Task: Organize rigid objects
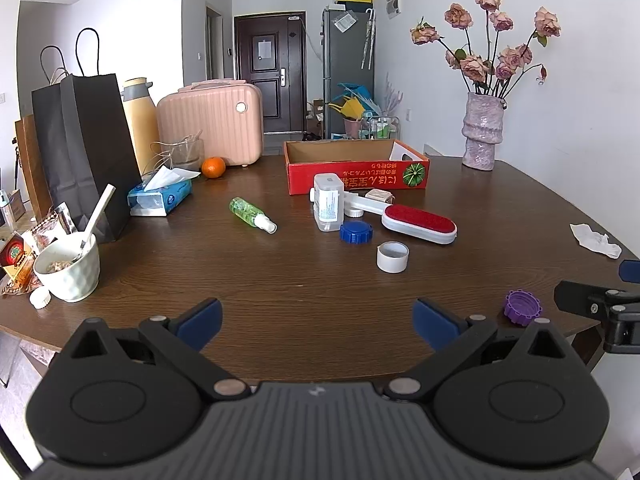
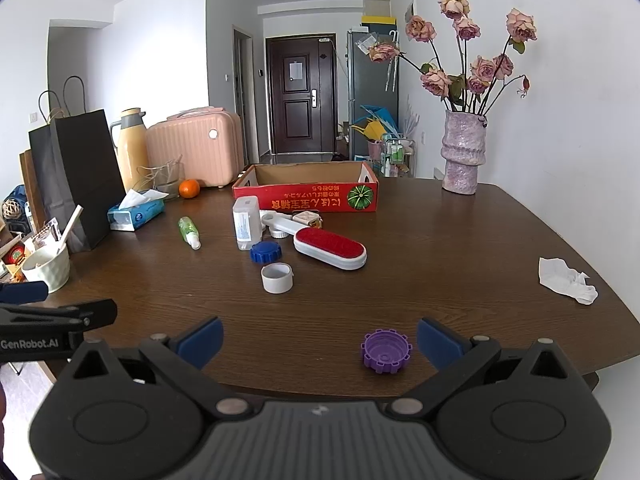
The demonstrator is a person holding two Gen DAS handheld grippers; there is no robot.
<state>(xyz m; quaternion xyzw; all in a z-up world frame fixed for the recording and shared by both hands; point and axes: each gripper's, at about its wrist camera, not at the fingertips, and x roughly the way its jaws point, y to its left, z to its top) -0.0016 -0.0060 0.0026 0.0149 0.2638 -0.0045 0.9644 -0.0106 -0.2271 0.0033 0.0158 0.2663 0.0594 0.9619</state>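
A red cardboard box (image 1: 356, 174) (image 2: 304, 198) stands open at the back of the brown table (image 1: 280, 280). In front of it lie a white bottle (image 1: 328, 206) (image 2: 246, 222), a red-faced lint brush (image 1: 418, 223) (image 2: 330, 252), a blue cap (image 1: 356, 233) (image 2: 266, 251), a white tape roll (image 1: 393, 256) (image 2: 277, 278) and a green spray bottle (image 1: 252, 214) (image 2: 189, 232). A purple cap (image 1: 522, 307) (image 2: 387, 350) sits near the front edge, just inside my right gripper's right finger. Both my left gripper (image 1: 318, 322) and right gripper (image 2: 320, 342) are open and hold nothing.
Along the left stand black paper bags (image 1: 84, 152), a yellow thermos (image 1: 138, 120), a pink case (image 1: 212, 120), a tissue pack (image 1: 160, 196), an orange (image 1: 213, 167) and a bowl with a spoon (image 1: 70, 270). A flower vase (image 1: 482, 132) is at the back right, a crumpled tissue (image 2: 566, 280) farther right.
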